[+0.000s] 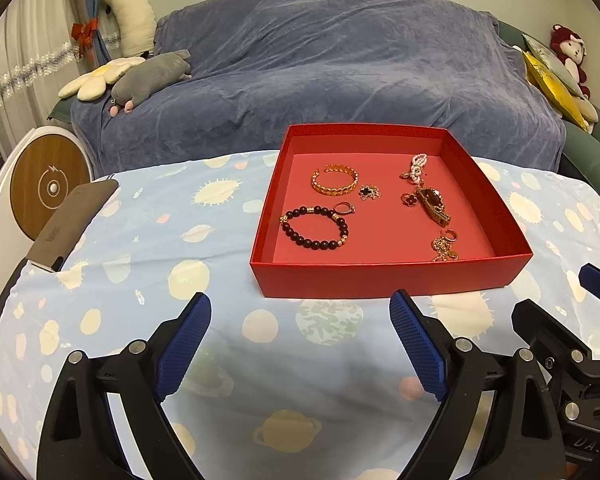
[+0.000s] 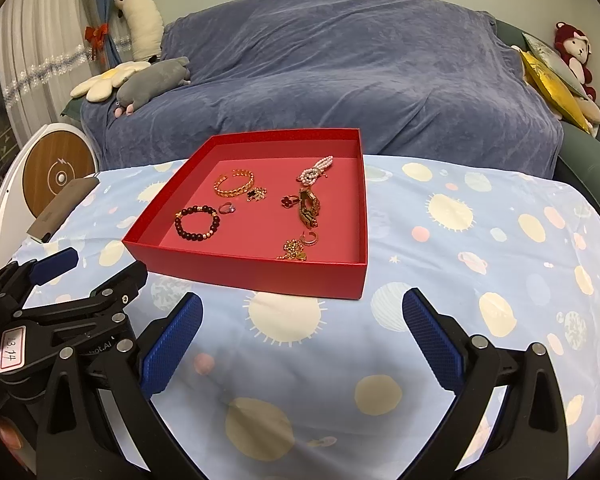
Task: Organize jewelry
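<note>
A shallow red box (image 1: 380, 278) (image 2: 260, 270) sits on the planet-print cloth. Inside lie a gold cuff bracelet (image 1: 334, 180) (image 2: 234, 183), a dark bead bracelet (image 1: 315, 227) (image 2: 197, 222), a small ring (image 1: 345, 209) (image 2: 227, 208), a black clover charm (image 1: 369, 192), a pearl piece (image 1: 417, 164) (image 2: 315, 170), a red clover ring (image 1: 409, 199), a gold watch (image 1: 434, 206) (image 2: 309, 208) and a gold chain with a hoop (image 1: 444, 246) (image 2: 296, 249). My left gripper (image 1: 300, 308) hangs open in front of the box. My right gripper (image 2: 302, 304) is open too, beside it, empty.
A dark phone-like slab (image 1: 74, 224) lies at the cloth's left edge. A white round device with a wooden face (image 1: 50, 188) stands left of the table. Behind is a sofa under a blue throw (image 1: 320, 68) with plush toys. Cloth in front of the box is bare.
</note>
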Demonstrator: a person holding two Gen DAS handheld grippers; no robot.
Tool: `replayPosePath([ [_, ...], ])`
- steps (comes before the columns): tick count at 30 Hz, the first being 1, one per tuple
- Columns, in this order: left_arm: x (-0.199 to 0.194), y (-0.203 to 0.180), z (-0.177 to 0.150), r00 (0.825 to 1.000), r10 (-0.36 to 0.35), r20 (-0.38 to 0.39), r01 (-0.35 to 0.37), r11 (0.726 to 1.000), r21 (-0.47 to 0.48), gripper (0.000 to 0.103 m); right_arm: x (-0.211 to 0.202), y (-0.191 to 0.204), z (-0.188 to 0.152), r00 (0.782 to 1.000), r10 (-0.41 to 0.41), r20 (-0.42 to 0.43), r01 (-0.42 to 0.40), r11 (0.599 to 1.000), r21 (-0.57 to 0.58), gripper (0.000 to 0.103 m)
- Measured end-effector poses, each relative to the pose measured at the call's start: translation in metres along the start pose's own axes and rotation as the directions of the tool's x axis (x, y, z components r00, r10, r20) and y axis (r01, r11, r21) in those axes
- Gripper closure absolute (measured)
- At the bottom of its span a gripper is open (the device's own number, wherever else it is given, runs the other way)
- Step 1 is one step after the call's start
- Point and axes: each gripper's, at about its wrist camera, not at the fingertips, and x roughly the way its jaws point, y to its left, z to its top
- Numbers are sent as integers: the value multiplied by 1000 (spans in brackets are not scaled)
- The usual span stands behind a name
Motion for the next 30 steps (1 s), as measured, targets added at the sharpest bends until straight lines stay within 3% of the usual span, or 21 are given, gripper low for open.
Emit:
replayPosePath([
  [30, 0, 1, 0, 1000, 1, 0, -1, 1000, -2, 14, 1, 0, -2, 1000, 6, -3, -6, 1000, 13, 5],
])
